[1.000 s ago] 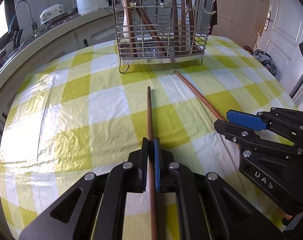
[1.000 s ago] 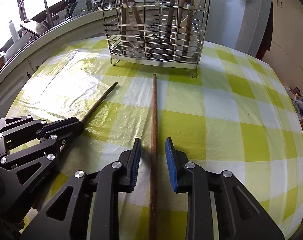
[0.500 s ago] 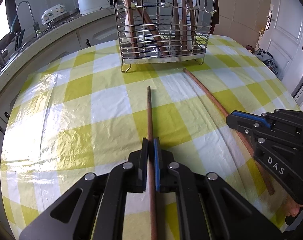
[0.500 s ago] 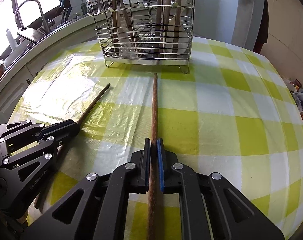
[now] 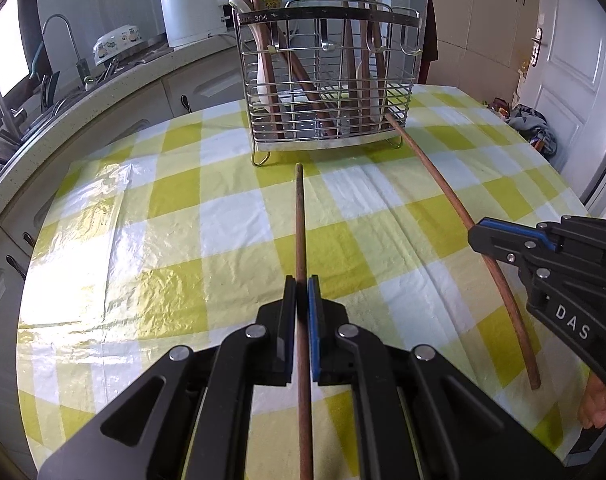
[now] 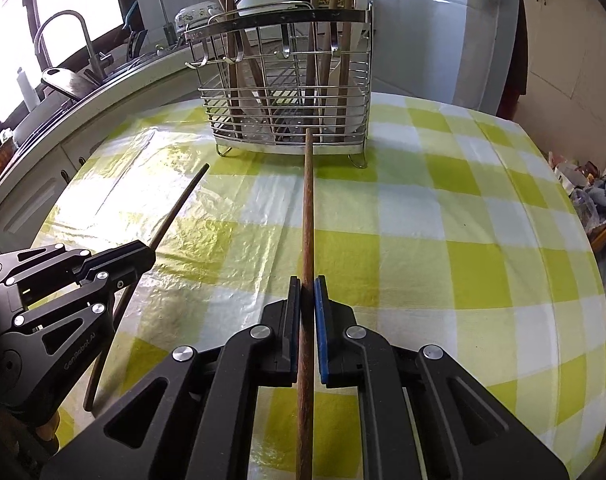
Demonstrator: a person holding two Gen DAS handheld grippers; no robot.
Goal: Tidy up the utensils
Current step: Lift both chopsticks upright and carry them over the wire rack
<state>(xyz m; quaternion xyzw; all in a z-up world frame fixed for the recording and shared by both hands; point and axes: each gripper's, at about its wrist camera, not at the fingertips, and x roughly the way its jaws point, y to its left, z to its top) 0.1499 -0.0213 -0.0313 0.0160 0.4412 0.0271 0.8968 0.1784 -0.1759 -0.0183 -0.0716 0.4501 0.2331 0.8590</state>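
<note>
Chopsticks (image 5: 299,224) (image 6: 307,216) now nearer rack (image 5: 327,80), each tool (image 5: 302,292) (image 6: 307,292) still clamped on one.

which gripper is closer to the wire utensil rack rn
Right, narrowly. The right gripper holds a wooden stick whose tip overlaps the wire utensil rack base. The left gripper holds its stick with the tip short of the rack.

On the top band of the wire utensil rack (image 5: 327,16) we read the stamped number "304"; the marks before it are too small for us to make out. On the side of the right gripper (image 5: 479,232) we read white letters "DAS". On the left gripper (image 6: 147,254) we read "GenRobot.AI" along its arm.
</note>
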